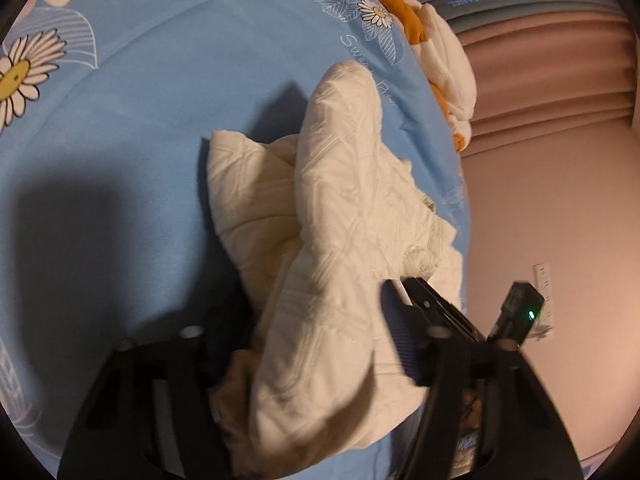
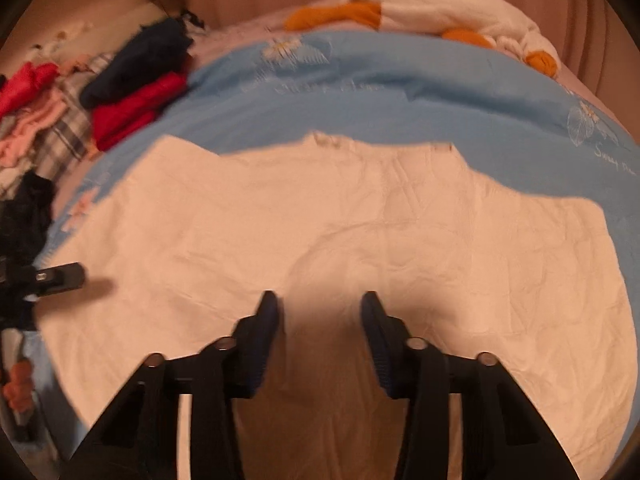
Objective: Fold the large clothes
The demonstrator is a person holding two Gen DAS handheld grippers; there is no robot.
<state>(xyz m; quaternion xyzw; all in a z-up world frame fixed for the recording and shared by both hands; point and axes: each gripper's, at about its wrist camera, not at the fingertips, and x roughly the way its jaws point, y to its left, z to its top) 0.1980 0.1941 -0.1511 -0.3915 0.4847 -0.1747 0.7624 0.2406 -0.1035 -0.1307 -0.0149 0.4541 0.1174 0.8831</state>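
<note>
Carefully now: treat this as the start of a fold and take up one edge of the cream garment (image 2: 320, 220) in both grippers before carrying it over. Hold the left gripper (image 1: 308, 304) firm on what it seems to have, a thick, crumpled bunch of the cloth filling the gap between its fingers and apparently pinched from both sides, though blurred. Lift that bunch only enough to clear the blue flowered bedcover (image 1: 140, 100), and avoid dragging the rest into new creases.

Bring the right gripper (image 2: 319, 296) down onto the near edge next. Note its jaws standing apart, grasping nothing, with the cloth spread flat beneath and beyond them, shadowed just ahead of the tips. Pinch a single clean hem there rather than a random ridge from the middle. Match the height of the two grips, pull the edge lightly taut between them, then lay it toward the far side.

Look for the garment across most of the near half of the bed: bunched at the left gripper, broad and fairly flat out to the right under the right gripper. Steer clear of the red and dark clothes pile (image 2: 136, 92) at the far left and the white-and-orange bedding (image 2: 420, 4) at the far edge.
</note>
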